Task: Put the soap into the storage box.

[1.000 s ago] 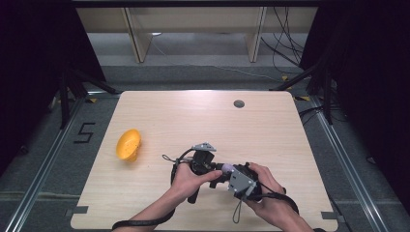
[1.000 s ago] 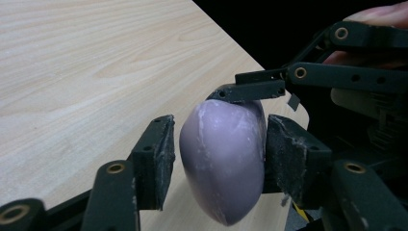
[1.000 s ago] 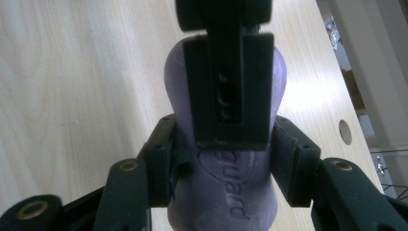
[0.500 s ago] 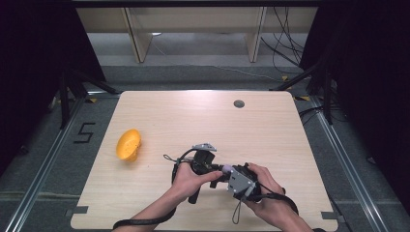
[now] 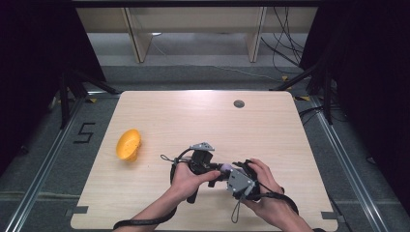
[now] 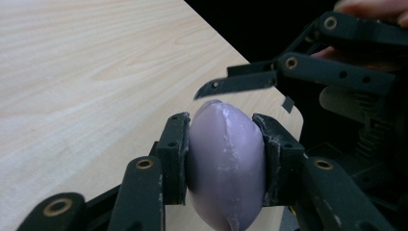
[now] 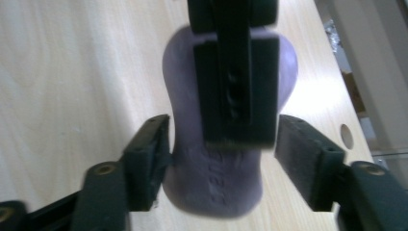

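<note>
L gripper (image 6: 223, 139) clamps the purple soap bar (image 6: 226, 166) near table's front edge. R gripper (image 7: 221, 161) jaws just opened wide, soap between, pads prob. clear of it.

An orange bowl-like thing (image 5: 128, 145) lies tipped on its side near the left edge of the light wooden table (image 5: 203, 116), well apart from anything else on the board. Towards the far edge, right of the middle, there is a small dark round hole (image 5: 239, 103) in the tabletop (a cable port, by the look of it). On the grey floor (image 5: 43, 159) to the left, black tape forms a figure five (image 5: 84, 132). Beyond the table stand pale wooden legs (image 5: 138, 36), with loose cables (image 5: 285, 48) trailing at the right.
</note>
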